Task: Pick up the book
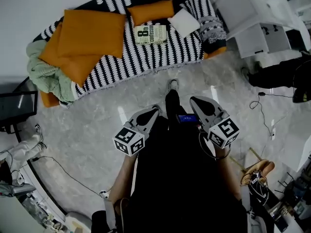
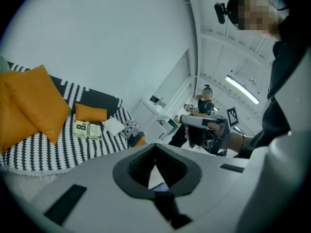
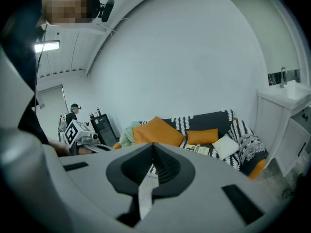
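Note:
The book (image 1: 150, 34), pale green with a big "8" on its cover, lies flat on the striped sofa (image 1: 160, 57), between a small orange cushion (image 1: 151, 11) and a white pillow (image 1: 183, 22). It also shows in the left gripper view as the book (image 2: 88, 130), and in the right gripper view as the book (image 3: 198, 149). My left gripper (image 1: 156, 109) and right gripper (image 1: 193, 100) are held close to my body over the marble floor, well short of the sofa. Both have their jaws together with nothing between them.
Large orange cushions (image 1: 90, 33) and a green knit blanket (image 1: 46, 76) fill the sofa's left end. A white cabinet (image 1: 257, 38) and a dark bag (image 1: 277, 74) stand at the right. Cables (image 1: 262, 106) trail over the floor. A black screen (image 1: 17, 106) is at the left.

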Demonstrator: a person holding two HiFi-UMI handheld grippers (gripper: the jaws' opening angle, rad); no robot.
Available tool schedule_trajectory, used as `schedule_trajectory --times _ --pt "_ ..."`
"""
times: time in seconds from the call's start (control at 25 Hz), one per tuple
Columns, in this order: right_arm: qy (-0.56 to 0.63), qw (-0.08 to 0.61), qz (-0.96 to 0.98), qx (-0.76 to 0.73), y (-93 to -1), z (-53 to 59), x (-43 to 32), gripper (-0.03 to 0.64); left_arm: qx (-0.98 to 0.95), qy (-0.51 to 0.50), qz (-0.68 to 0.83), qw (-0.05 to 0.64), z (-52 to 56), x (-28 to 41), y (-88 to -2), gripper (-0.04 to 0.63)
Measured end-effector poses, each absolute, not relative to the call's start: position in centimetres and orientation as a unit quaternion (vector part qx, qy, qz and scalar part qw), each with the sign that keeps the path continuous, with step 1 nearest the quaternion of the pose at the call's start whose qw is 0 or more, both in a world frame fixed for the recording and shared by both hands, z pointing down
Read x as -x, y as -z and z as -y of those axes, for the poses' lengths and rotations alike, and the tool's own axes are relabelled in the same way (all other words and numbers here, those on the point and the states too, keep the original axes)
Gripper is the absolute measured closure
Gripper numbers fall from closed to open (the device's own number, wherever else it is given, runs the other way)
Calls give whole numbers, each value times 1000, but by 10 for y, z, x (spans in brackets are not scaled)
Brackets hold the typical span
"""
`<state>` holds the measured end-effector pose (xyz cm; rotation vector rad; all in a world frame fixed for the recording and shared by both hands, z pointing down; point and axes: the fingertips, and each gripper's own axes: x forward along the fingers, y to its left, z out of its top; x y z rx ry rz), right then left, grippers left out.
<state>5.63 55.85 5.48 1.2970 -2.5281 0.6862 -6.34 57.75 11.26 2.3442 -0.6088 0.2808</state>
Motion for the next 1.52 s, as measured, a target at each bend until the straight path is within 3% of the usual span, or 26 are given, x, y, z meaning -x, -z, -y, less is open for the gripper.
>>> schedule_trajectory --times 0.76,0.96,1.52 --pt "-228 84 885 -397 -50 -413 -130 600 -896 -140 276 318 -436 -19 -105 581" --pt "-234 82 891 -380 -52 -395 -147 600 -892 -109 280 336 -418 -39 -101 581" --pt "-269 106 898 -331 -78 -367 -133 600 -870 -116 314 362 -395 -38 -122 580"
